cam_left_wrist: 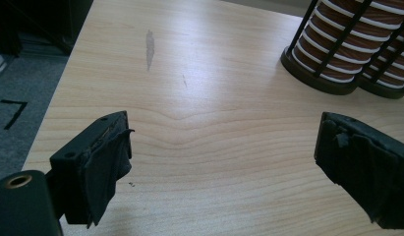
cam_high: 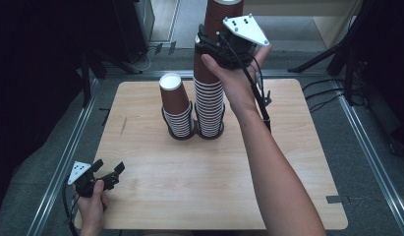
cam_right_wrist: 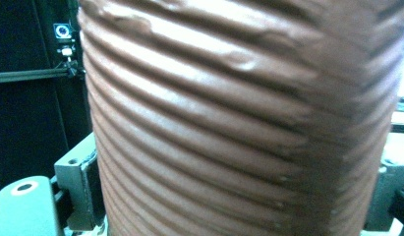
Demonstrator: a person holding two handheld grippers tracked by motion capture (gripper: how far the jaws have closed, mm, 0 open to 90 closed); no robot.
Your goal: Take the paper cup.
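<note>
A tall stack of brown ribbed paper cups (cam_high: 209, 101) stands in a black wire holder (cam_high: 211, 133) at the table's middle back. A shorter cup stack (cam_high: 174, 98) stands in a twin holder to its left. High up on the tall stack, my right gripper (cam_high: 209, 48) is shut on the cups, its jaws pressing both sides. In the right gripper view the ribbed cup wall (cam_right_wrist: 239, 123) sits between the grey jaws. My left gripper (cam_high: 109, 166) rests low at the table's front left, open, with bare wood between its pads (cam_left_wrist: 108, 152).
The wooden table (cam_high: 214, 187) has free room across its front and right. In the left gripper view the holder bases (cam_left_wrist: 317, 78) stand at the upper right. Metal rails, grey floor and dark stands surround the table.
</note>
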